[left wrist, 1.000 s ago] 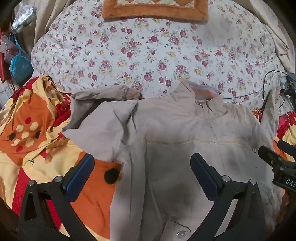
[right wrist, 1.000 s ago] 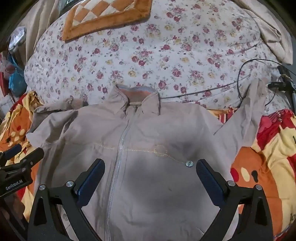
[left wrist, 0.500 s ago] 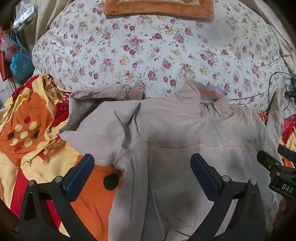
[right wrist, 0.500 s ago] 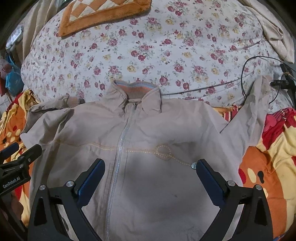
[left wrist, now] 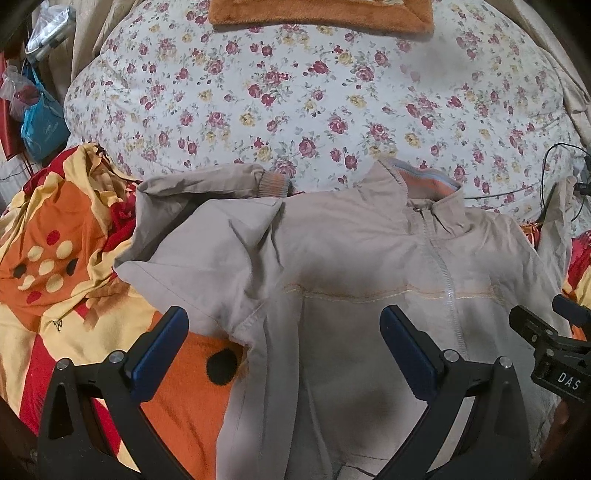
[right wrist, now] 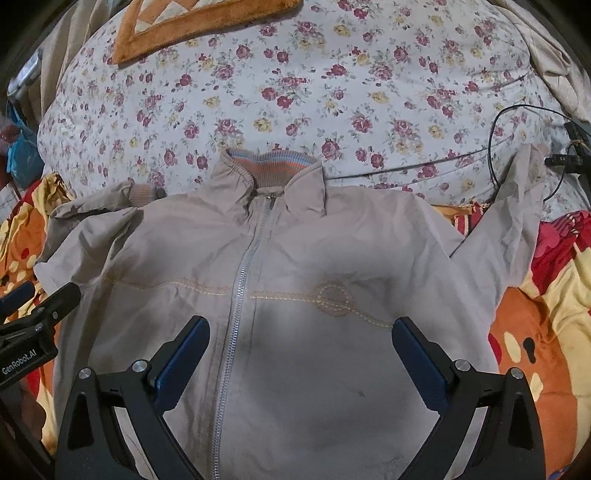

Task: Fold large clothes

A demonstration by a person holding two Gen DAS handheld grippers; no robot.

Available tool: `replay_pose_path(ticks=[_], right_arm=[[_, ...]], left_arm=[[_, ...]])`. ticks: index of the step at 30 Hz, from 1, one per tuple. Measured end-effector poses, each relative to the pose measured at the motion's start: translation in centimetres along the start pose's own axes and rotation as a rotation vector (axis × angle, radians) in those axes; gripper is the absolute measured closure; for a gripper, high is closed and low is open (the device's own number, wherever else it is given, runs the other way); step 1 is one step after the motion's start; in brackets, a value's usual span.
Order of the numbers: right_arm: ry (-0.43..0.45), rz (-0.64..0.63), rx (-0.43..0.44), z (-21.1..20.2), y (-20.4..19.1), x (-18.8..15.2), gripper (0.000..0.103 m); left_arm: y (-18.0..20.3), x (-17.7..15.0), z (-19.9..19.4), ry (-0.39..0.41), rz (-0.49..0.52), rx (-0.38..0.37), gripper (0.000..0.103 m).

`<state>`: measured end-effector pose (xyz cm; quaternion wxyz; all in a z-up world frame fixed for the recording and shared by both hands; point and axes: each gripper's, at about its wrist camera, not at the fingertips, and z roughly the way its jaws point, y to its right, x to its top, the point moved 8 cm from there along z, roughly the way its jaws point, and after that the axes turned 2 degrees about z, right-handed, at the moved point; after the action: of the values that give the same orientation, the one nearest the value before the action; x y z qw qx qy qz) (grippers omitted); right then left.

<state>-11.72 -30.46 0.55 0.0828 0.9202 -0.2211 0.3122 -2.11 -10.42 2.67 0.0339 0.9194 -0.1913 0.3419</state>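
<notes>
A beige zip-up jacket (right wrist: 295, 258) lies front up on the bed, collar away from me, zipper closed. It also shows in the left wrist view (left wrist: 351, 258). Its left sleeve (left wrist: 207, 184) is bent back along the top, cuff near the collar. Its right sleeve (right wrist: 517, 206) stretches up to the right. My left gripper (left wrist: 284, 343) is open and empty above the jacket's left side. My right gripper (right wrist: 301, 350) is open and empty above the jacket's chest. Each gripper shows at the edge of the other's view.
A floral quilt (right wrist: 314, 92) lies behind the jacket. An orange, red and yellow blanket (left wrist: 55, 277) lies under it on both sides. An orange-edged cushion (right wrist: 192, 22) sits at the back. A black cable (right wrist: 517, 122) runs at the right. Bags (left wrist: 40, 118) hang at the far left.
Both grippers have drawn back and risen a little, so the jacket sits lower and fuller in view. The jaws stay open. The jacket has not moved.
</notes>
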Motion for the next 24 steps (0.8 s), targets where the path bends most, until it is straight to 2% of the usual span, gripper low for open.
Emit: replay_pose_path(ticks=[24], right_arm=[[-0.032, -0.014, 0.021, 1.3, -1.2, -0.1, 0.004]], left_arm=[[-1.2, 0.2, 0.9, -0.018, -0.029, 0.019, 0.0]])
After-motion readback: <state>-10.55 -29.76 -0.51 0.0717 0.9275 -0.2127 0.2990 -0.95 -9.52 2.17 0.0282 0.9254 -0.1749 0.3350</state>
